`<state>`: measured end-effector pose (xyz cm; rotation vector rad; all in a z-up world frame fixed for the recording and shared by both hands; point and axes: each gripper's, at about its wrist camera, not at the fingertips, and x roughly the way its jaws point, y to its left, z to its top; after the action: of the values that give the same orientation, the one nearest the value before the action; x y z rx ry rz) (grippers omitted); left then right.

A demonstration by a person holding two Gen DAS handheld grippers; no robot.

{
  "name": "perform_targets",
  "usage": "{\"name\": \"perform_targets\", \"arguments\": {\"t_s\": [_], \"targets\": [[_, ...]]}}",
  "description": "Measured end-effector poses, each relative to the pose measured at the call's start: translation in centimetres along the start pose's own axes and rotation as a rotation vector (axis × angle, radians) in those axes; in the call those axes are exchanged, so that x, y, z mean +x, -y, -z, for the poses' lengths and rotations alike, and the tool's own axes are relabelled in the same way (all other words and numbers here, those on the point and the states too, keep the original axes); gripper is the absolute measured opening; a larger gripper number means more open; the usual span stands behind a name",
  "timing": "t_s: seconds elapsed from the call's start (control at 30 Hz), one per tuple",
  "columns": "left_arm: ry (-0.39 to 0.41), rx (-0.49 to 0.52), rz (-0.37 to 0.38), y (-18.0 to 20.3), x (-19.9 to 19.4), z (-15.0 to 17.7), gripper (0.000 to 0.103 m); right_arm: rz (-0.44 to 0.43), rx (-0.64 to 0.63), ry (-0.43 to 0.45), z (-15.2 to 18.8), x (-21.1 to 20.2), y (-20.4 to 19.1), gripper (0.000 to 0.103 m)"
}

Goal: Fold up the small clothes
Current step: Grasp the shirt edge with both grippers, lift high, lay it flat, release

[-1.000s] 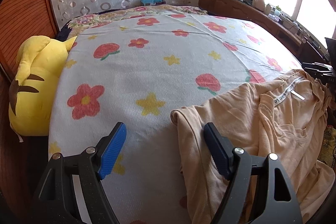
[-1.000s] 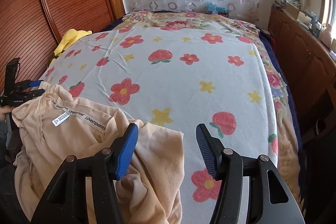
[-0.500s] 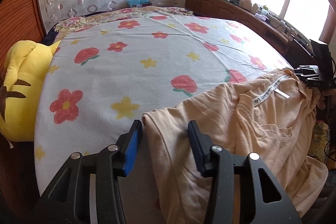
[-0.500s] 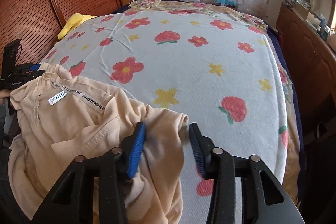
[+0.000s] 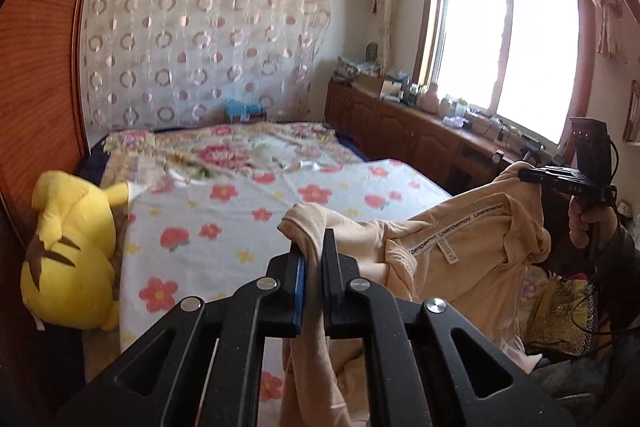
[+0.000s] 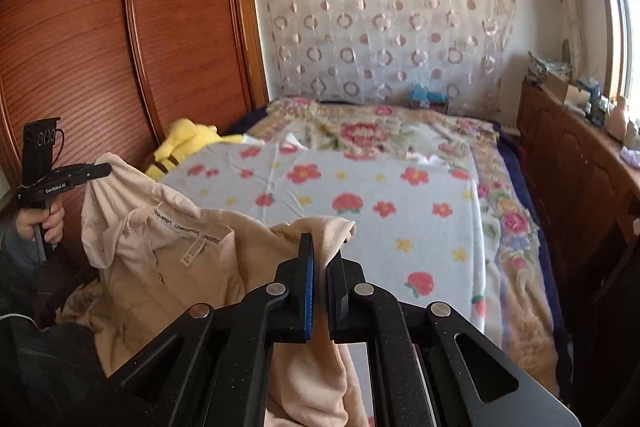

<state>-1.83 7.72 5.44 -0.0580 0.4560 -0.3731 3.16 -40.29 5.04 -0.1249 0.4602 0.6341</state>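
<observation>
We've got the left gripper [image 5: 311, 255] and right gripper [image 6: 320, 259] each pinching a shirt [image 5: 460, 259] corner. Thin bites could slip, dumping the 6 o'clock slack onto the bed [image 6: 360, 195].

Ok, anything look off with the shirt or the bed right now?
Nothing damaged or spilled. The shirt hangs bunched and twisted between the left gripper and the right gripper, collar label showing, so it isn't spread flat. Farther up the bed, the white flowered cover's top edge is rumpled.
</observation>
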Motion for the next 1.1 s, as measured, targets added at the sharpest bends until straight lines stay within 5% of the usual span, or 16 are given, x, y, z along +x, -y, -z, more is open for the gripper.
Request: {"name": "perform_targets", "arguments": {"t_s": [0.37, 0.77, 0.97, 1.1], "targets": [[0.281, 0.113, -0.043, 2.5, -10.9, -9.1, 0.007, 0.023, -0.142, 0.257, -8.9, -14.6, -3.9, 0.005], [0.526, 0.17, -0.125, 1.9, -19.3, -16.3, 0.007, 0.107, -0.269, 0.465, -16.0, -25.0, -8.2, 0.004], [0.553, 0.175, -0.191, 0.6, -19.0, -18.8, 0.007, 0.141, -0.316, 0.512, -17.5, -25.2, -10.1, 0.004], [0.496, 0.147, -0.245, -1.7, -15.2, -20.5, 0.007, 0.165, -0.326, 0.463, -18.0, -19.5, -10.0, 0.004]]}}
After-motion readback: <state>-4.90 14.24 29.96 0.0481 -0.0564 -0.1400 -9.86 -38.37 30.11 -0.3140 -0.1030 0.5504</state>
